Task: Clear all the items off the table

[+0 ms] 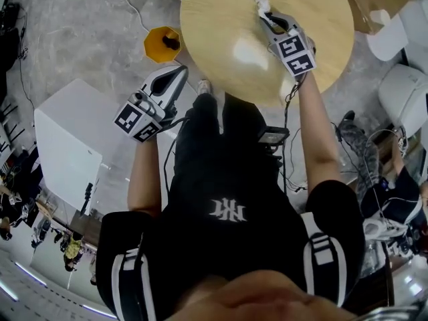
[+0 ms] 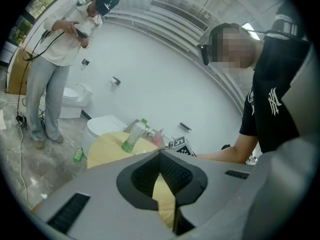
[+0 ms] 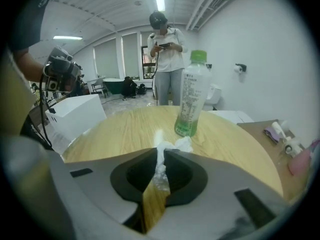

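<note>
Right tool [image 3: 161, 153] pinching a crumpled white tissue [image 3: 161, 169] over the round wooden table [image 3: 115, 131].
Clear green-capped plastic bottle [image 3: 191, 96] stands just beyond it; left tool [image 2: 160, 153], jaws together and empty, hangs off the table's edge.

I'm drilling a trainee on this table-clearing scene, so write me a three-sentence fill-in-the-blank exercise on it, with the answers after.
1. The crumpled white tissue is pinched in the tool held in the person's ____ hand.
2. The bottle standing upright on the round wooden table has a ____ cap.
3. The left tool, off the table's edge, is shut and holds ____.
Missing words: right; green; nothing.
</note>
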{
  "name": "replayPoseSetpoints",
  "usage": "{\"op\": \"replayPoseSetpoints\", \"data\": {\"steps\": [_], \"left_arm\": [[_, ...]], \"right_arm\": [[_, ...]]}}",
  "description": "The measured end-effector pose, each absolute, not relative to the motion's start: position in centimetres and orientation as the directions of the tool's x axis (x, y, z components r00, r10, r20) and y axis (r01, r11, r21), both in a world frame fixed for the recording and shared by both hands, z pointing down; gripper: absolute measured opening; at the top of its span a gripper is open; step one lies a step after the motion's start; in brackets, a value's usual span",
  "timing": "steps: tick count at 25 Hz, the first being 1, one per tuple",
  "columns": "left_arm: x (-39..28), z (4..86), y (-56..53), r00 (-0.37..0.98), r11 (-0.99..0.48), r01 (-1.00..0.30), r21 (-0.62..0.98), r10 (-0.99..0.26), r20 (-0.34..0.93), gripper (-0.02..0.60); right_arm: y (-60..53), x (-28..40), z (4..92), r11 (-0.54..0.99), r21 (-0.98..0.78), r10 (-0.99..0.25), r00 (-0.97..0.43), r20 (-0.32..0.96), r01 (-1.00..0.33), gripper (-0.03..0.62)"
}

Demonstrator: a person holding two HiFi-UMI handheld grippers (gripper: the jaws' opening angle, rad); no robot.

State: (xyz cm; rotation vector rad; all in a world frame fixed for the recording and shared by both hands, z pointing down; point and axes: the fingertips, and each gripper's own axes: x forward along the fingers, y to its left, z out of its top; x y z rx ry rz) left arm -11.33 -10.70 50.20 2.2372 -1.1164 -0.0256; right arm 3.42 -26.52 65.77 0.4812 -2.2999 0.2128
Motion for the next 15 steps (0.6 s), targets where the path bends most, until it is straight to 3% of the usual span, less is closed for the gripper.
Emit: {"op": "replayPoseSetpoints", "data": {"steps": [8, 15], "left_arm": [[-11.5, 45.1, -9.0, 0.687, -0.534, -0.662, 0.525, -0.712, 0.142, 0.012], [-11.4, 40.8, -6.4, 0.769, -0.687, -0.595, 0.417, -0.638, 0.048, 0.012]], "right_arm": [[-21.7, 6.3, 56.2, 0.864, 0.025, -0.397, -0.649, 0.649, -0.503, 0.037], [-16.3, 9.8, 45.3, 0.769, 0.168, -0.601, -0.609, 0.518, -0.616, 0.035]]}}
